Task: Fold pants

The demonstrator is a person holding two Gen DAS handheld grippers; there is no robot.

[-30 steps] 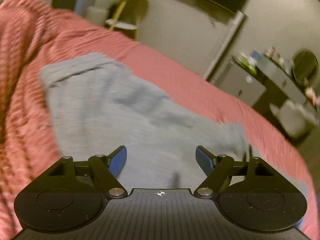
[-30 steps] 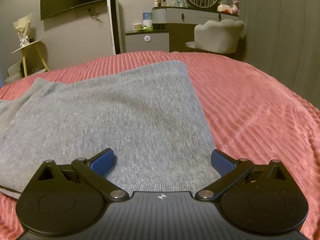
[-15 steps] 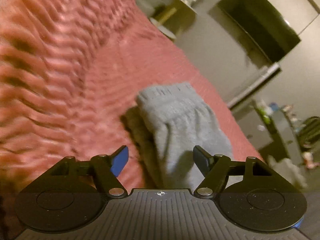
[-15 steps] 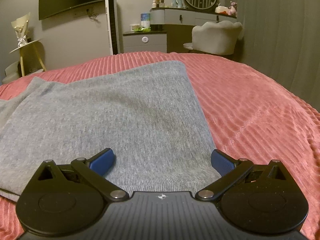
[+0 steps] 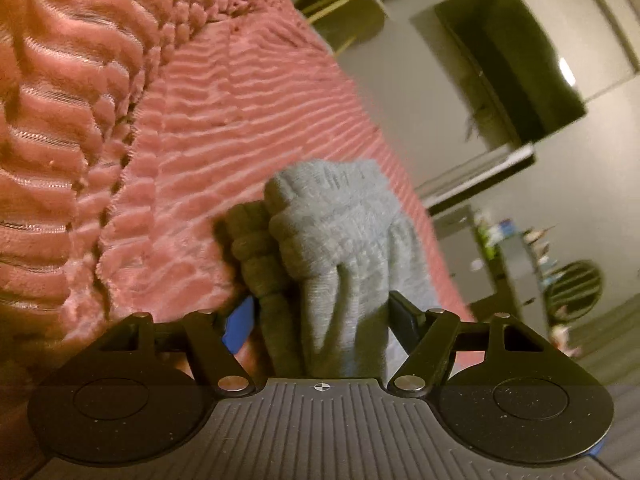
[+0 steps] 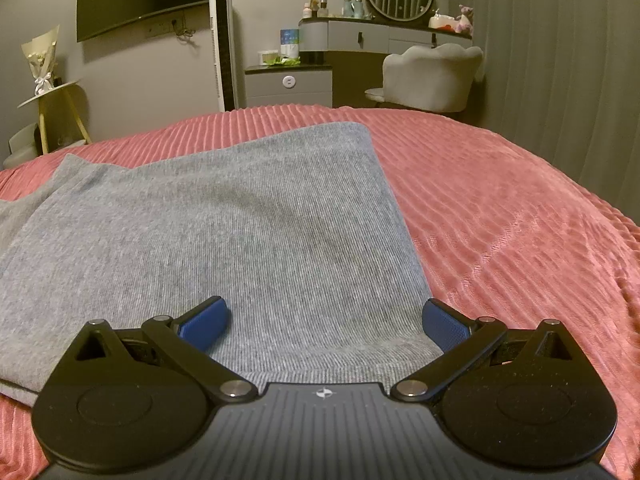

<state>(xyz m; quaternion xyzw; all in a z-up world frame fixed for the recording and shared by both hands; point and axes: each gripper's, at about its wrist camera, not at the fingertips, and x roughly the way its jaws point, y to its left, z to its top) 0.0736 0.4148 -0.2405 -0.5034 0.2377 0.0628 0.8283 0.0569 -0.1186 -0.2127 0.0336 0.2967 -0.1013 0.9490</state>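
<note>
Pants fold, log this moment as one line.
stage: early fold | left gripper: jaws around bunched pants end, grip unclear | right gripper: jaws open over flat hem | surface: red bedspread

A bunched end of the grey pants (image 5: 340, 240) sits between the jaws of the left gripper (image 5: 322, 320), which stand spread with cloth filling the gap. The ribbed waistband crumples just ahead of the jaws. The pink bedspread (image 5: 224, 100) stretches beyond and to their left.
</note>
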